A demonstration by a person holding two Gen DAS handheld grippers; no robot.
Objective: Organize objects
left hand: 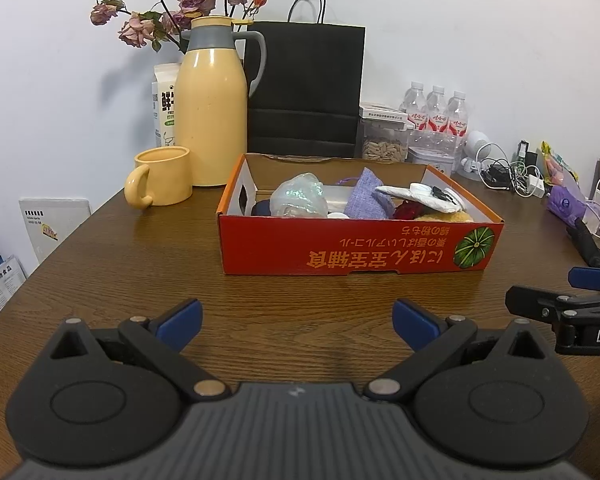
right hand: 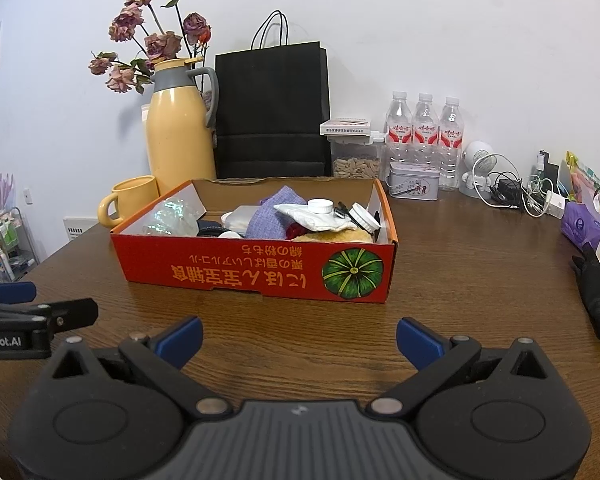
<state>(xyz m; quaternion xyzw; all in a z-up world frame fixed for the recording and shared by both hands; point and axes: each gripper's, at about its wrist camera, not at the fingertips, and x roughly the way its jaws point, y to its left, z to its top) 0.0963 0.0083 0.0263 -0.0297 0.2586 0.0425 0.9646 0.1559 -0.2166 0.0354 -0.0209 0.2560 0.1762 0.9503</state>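
Left wrist view: red box (left hand: 360, 246) sits mid-table (left hand: 140, 280), open top, well beyond both grippers. Left gripper (left hand: 298, 322) hovers over bare wood, jaws wide apart, nothing held; right gripper (right hand: 299, 340) the same, just right of it.

Box: corrugated card, light and stiff along the walls, likely to flex if pinched at one rim only; best taken at a short end wall.

Contents, largest down:
- iridescent crinkled bag (left hand: 300, 196), left end; soft, slippery film, grip a fold.
- lilac cloth pouch (left hand: 366, 196), centre; soft, easy to pinch at its gathered neck.
- white padded pack (right hand: 316, 216), right, lying on a yellow plush item (right hand: 336, 236); limp, light.
- white screw caps (right hand: 321, 206); rigid, small, apt to roll.
- dark red item beneath; cannot identify.

Far side: yellow flask (left hand: 212, 112), mug (left hand: 162, 178), black bag (left hand: 306, 88), water bottles (right hand: 422, 132).
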